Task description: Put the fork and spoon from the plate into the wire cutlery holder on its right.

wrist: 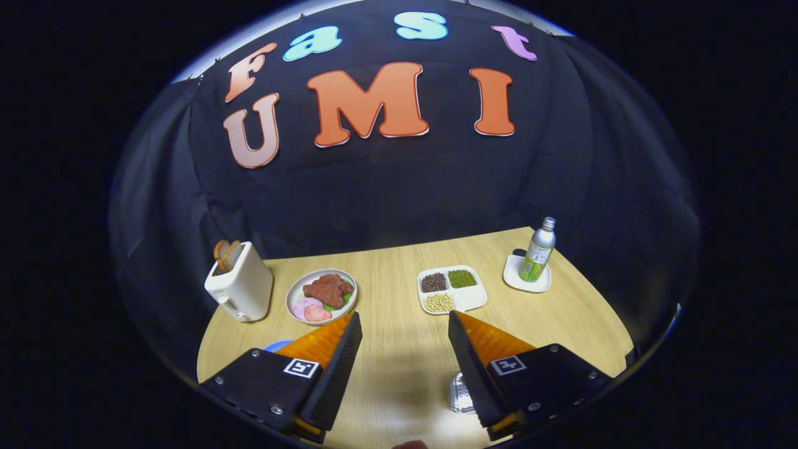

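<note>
The gripper hangs high over the wooden table with its fingers spread wide and nothing between them — only bare tabletop shows in the gap, a pose that reads as a survey stance ahead of any descent. Beyond the left fingertip sits a round plate of food with a brown patty, pink slices and a green leaf, and just beside it, farther left, a white toaster with bread standing in its slot. Beyond the right fingertip lies a white divided tray whose compartments keep dark seeds, green beans and pale beans apart; well beyond and to the right a metal bottle stands upright on a small white coaster. The task's own things sit close under the fingers: a sliver of blue plate peeks out beside the left finger, and a patch of perforated metal, probably the wire cutlery holder, shows against the inner side of the right finger. The fork and spoon cannot be made out, the left finger covering most of the plate. With plate to the left and holder to the right, the task looks not yet begun; the next move would likely call for a shift left and down to the blue plate.
</note>
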`<move>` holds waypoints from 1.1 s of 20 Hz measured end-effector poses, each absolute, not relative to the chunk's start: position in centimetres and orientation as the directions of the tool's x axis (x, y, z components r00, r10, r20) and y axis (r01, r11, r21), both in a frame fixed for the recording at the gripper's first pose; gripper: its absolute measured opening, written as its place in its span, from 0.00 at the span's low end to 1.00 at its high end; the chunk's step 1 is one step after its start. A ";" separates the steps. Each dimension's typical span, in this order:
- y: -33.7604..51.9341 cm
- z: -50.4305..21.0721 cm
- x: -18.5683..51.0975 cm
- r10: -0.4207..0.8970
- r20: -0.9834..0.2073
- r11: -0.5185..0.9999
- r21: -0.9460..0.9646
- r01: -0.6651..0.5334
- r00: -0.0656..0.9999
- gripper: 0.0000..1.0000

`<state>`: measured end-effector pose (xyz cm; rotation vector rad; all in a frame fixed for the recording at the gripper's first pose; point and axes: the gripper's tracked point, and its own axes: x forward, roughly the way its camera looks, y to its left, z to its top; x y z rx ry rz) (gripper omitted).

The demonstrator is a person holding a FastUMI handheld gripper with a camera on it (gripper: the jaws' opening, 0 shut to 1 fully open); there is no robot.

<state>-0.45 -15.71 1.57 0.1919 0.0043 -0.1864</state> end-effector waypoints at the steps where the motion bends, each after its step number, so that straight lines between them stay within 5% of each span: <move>1: -14.9 1.8 -0.2 -0.186 0.003 0.964 0.191 0.182 0.982 0.84; 12: -2.6 1.7 2.7 -0.152 0.117 0.986 0.093 0.141 0.982 0.84; 22: 7.6 -11.3 7.1 -0.049 -0.242 0.992 0.100 0.075 0.969 0.85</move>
